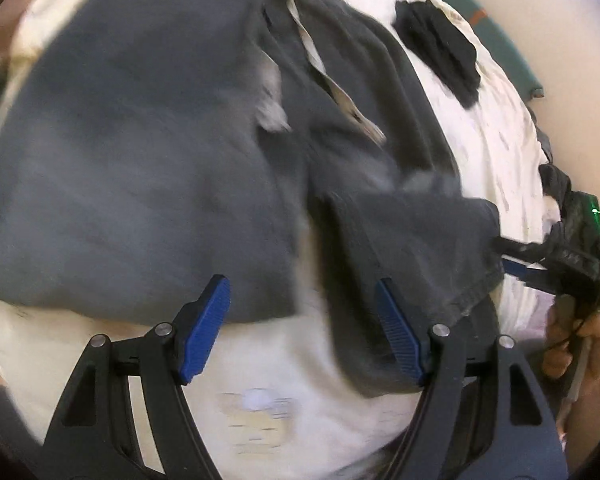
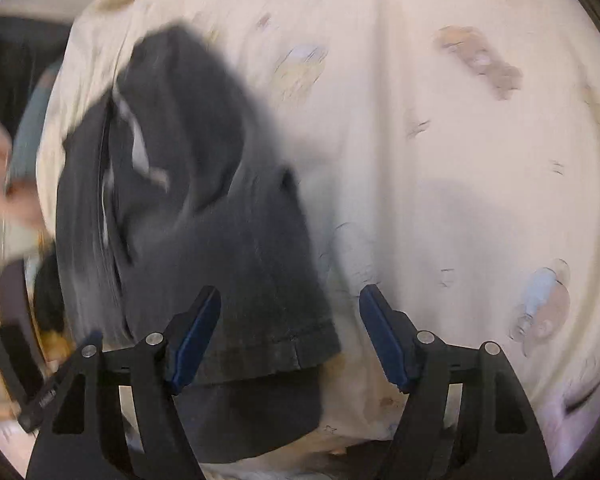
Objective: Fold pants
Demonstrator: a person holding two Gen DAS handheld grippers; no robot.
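Across most of the left wrist view, the dark grey pants lie spread on a pale printed bedsheet, waistband and drawstring toward the top centre, a hemmed leg end reaching toward the lower right. Your left gripper stands wide open at the bottom of the frame, gripping nothing; its right finger sits at the edge of that leg, the left one just over the other fabric edge. At the right edge of that view your right gripper meets the hem corner. Seen from the right wrist view, the right gripper is also spread wide and empty, the hemmed leg end lying partly between its fingers, pads not pressing it. Both views are blurred. One risk: closing now could catch only one layer, or pinch sheet along with cloth, dragging the bedding and skewing the fold. A separate black garment lies at upper right, well apart.
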